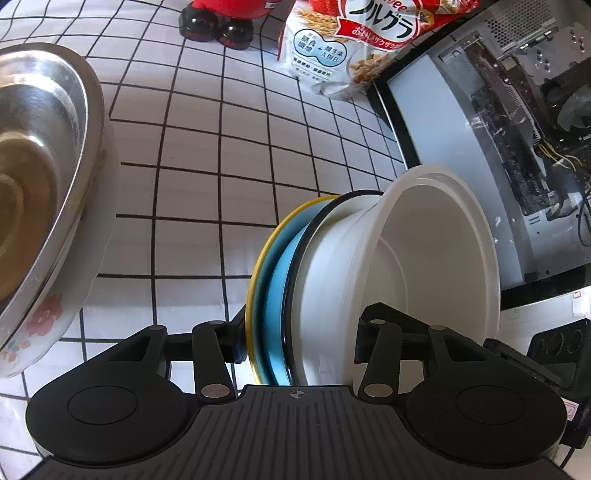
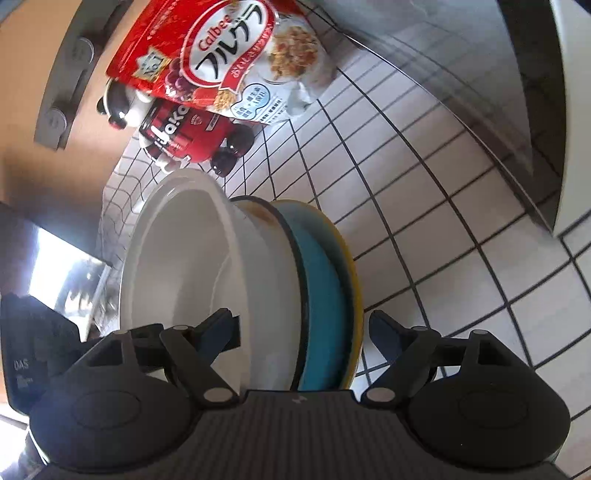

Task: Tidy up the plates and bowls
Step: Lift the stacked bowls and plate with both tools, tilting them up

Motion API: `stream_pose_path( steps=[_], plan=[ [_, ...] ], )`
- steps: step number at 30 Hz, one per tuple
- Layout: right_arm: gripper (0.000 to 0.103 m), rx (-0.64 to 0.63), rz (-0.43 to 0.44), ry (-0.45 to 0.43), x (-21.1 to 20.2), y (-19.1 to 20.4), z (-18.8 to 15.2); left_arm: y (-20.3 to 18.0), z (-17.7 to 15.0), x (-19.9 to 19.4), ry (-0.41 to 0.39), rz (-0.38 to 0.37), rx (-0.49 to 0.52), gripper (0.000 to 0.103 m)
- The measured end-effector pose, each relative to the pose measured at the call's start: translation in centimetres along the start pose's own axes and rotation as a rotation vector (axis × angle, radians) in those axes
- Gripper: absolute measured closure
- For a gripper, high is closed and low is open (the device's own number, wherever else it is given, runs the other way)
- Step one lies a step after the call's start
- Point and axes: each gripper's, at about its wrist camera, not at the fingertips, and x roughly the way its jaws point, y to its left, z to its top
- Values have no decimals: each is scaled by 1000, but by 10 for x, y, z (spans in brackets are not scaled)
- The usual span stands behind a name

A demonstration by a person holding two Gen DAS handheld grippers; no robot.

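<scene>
A stack of dishes stands on the grid-patterned tablecloth (image 1: 221, 166): a yellow plate (image 1: 258, 266), a blue plate (image 1: 275, 295), a black-rimmed white plate (image 1: 314, 236) and a white bowl (image 1: 424, 258) nested together. My left gripper (image 1: 299, 343) is open and straddles the stack, one finger beside the yellow plate, the other inside the bowl. The right wrist view shows the same white bowl (image 2: 192, 266), blue plate (image 2: 321, 280) and yellow plate (image 2: 351, 258). My right gripper (image 2: 303, 332) is open around them; a gap shows between its right finger (image 2: 384, 332) and the yellow plate.
A steel bowl (image 1: 44, 166) sits in a floral bowl (image 1: 44, 321) at the left. A cereal bag (image 1: 354, 44) and a red toy figure (image 1: 221, 22) stand at the back. An open computer case (image 1: 517, 147) borders the table on the right.
</scene>
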Motion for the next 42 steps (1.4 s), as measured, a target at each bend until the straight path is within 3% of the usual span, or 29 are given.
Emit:
stream_pose_path(
  steps=[8,11,13,16,21,31,42],
  plan=[
    [21,20,41,31,4,-7,8,-1,2,1,2,4,21,51],
    [25,-83,-77,-59,-1,9,1,-1,1,1,-2,5,20,51],
    [37,-209,-185,-106,-2,28,-6,-2,0,1,-7,6,39,51],
    [48,-257,-227,-86,0,35,-6,-3,-1,1,-10,7,49,51],
    [52,-192,-167,-40,1,23,-2,-5,-1,2,-14,17,53,51],
    [57,-189,-173,-33,-1,22,-4,-8,-3,2,26,53,35,50],
    [57,-167,-177,-1,-13,13,-7,-19,-6,4,45,67,87,50]
  ],
)
